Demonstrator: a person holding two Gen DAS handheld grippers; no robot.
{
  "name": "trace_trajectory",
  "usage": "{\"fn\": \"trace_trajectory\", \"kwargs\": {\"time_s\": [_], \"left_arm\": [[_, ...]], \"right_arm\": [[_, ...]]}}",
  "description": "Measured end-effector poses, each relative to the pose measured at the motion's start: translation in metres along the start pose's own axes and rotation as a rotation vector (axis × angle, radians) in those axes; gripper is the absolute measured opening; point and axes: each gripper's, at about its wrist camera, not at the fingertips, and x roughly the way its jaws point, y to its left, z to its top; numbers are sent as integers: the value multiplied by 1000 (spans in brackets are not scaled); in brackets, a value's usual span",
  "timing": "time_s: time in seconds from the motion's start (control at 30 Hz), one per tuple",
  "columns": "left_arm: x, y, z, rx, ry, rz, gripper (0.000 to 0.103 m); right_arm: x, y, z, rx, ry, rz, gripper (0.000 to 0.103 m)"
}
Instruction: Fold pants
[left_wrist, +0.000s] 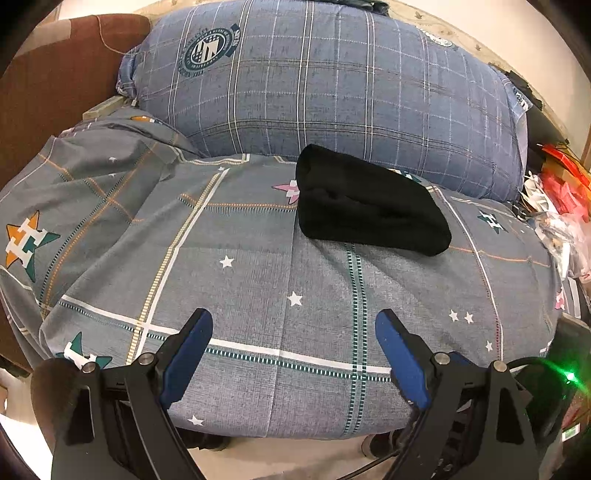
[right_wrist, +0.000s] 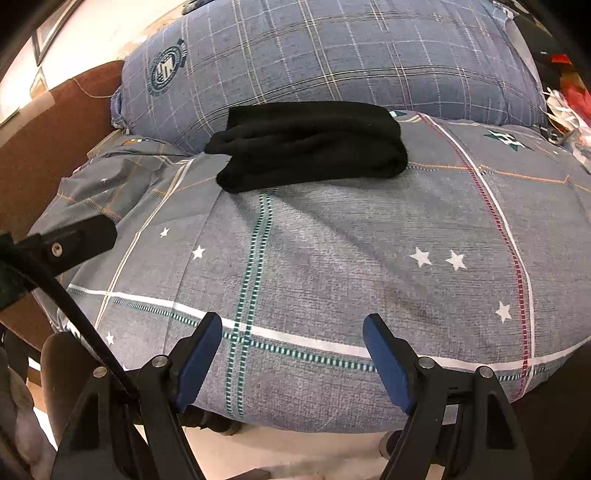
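folded black pants (left_wrist: 369, 206) well beyond each wide-open, empty hand-held gripper (left_wrist: 293, 325), on the bedspread (left_wrist: 258, 295)

Left hand-held gripper (left_wrist: 293, 321) — jaws wide, empty, right hand-held gripper (right_wrist: 291, 325) likewise

Both views are evenly and fairly brightly lit by soft indoor light, with only a faint shadow on the bedsheet (right_wrist: 332, 236) in the middle of the right wrist view. Strong fisheye distortion bulges the bed and darkens all 4 corners of each frame to black. A green light (left_wrist: 570, 377) flares with streaks at the lower right of the left wrist view, the black pants (left_wrist: 369, 206) show almost no detail, and the pale wall (right_wrist: 110, 26) at the upper left looks washed out.
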Motion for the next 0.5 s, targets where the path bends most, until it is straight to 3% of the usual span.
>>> {"fn": "trace_trajectory", "kwargs": {"time_s": [0.17,0.27,0.37,0.5], "left_arm": [[9,2,3,-3,15,-2,89],[14,12,15,-27,31,-47,89],[28,27,41,-83,54,-129,89],[76,37,88,-142,138,-273,89]], "right_arm": [[2,-10,4,32,1,-5,83],[-5,-19,14,55,-22,-1,83],[-18,-33,39,73,-74,-1,83],[-7,-61,88,97,-70,22,83]]}}
